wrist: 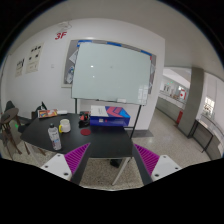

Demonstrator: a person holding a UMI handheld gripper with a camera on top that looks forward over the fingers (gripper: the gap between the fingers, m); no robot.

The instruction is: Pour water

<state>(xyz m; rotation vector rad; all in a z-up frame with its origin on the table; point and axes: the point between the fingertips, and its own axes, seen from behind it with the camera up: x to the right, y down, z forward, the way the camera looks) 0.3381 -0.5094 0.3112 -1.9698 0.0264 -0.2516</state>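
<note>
Near counter (95, 148) front edge: claw (110, 162) spread wide, magenta pads (75, 157) apart, gripping nothing, touching nothing. Water bottle (55, 138) upright on counter, ahead-left of claw. Yellow cup (65, 126) just behind bottle. Whiteboard (112, 72) beyond counter.

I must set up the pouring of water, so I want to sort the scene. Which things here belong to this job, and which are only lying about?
For the job:
- water bottle on the dark table
- cup behind it
- gripper, open, holding nothing

Just lying about:
- whiteboard
- blue box at the table's far end
- wall posters
</note>
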